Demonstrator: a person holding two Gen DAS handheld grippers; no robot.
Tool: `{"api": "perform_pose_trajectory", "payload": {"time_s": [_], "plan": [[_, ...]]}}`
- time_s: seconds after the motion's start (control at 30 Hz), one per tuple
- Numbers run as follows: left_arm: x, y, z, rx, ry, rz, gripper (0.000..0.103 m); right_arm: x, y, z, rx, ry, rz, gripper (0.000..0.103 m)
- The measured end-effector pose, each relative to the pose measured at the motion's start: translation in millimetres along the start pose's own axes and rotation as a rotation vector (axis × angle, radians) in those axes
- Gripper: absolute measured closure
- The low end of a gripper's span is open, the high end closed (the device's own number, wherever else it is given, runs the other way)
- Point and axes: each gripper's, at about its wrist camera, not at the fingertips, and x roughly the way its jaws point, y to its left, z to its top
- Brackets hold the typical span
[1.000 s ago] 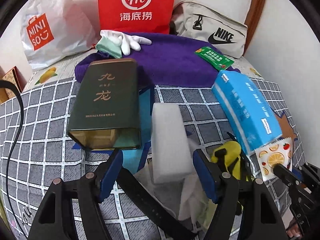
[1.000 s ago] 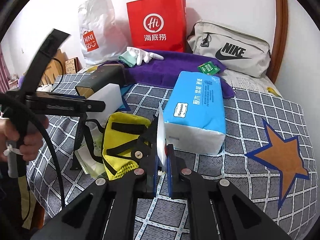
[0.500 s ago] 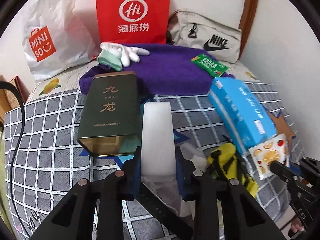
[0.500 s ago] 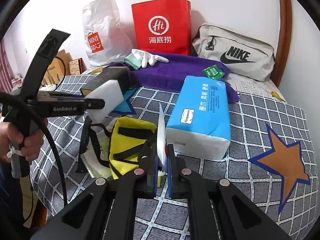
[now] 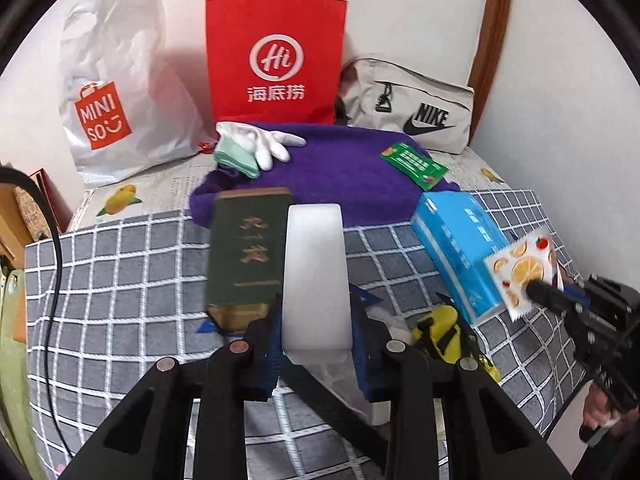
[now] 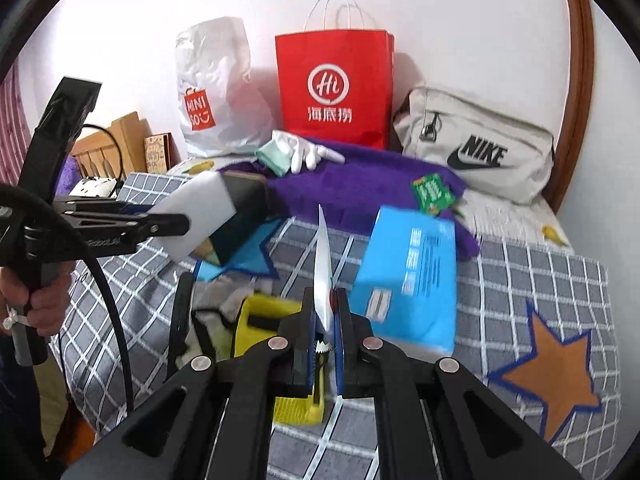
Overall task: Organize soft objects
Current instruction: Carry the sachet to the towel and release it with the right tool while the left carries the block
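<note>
Now the left gripper (image 5: pixel 316 344) has its jaws pressed against the two long sides of a white rectangular foam sponge block (image 5: pixel 314 276), which stands out from between the blue pads toward twelve o'clock and hangs clear of the grey checked bedspread (image 5: pixel 120 280). From the right wrist camera that same block (image 6: pixel 196 216) shows at ten o'clock, gripped near its lower end.

The right gripper (image 6: pixel 325 332) has its jaws pressed nearly together on a thin flat sachet printed with orange slices (image 5: pixel 524 276); seen edge-on, the sachet (image 6: pixel 323 268) rises from the pads toward twelve o'clock, its crimped bottom edge showing just below them.

On the bed, a dark green rectangular tin with gold characters (image 5: pixel 248 256) lies just beside the sponge at eleven o'clock. A blue plastic-wrapped pack of tissues (image 5: pixel 456 256) lies at three o'clock, and a yellow mesh pouch with black straps (image 5: pixel 444 336) sits below it. A purple fleece blanket (image 5: pixel 340 176) spreads at twelve o'clock, bearing a white glove (image 5: pixel 260 140), a folded mint-green cloth (image 5: pixel 234 156) and a small green packet (image 5: pixel 414 164).
</note>
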Motion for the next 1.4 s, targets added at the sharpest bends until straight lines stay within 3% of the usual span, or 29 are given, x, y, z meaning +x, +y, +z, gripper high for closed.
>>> {"api": "perform_pose_trajectory", "payload": {"time_s": [0.13,0.33,0.73,1.07,1.4], "plan": [[-9,18,12,-0.006,-0.011,0.058,0.075,10,-10,18,-0.015,-0.015,-0.041,0.096],[-21,40,23,-0.022,-0.042,0.078,0.075,24,-35,49,0.01,-0.05,-0.075,0.096],[7,59,48,-0.026,-0.004,0.083,0.075,69,-62,89,0.027,-0.046,-0.098,0.096],[30,75,63,-0.03,0.028,0.097,0.075,125,-88,114,0.035,0.039,-0.099,0.096],[52,83,75,-0.036,0.052,0.094,0.075,179,-115,111,0.062,0.19,-0.102,0.096]]}}
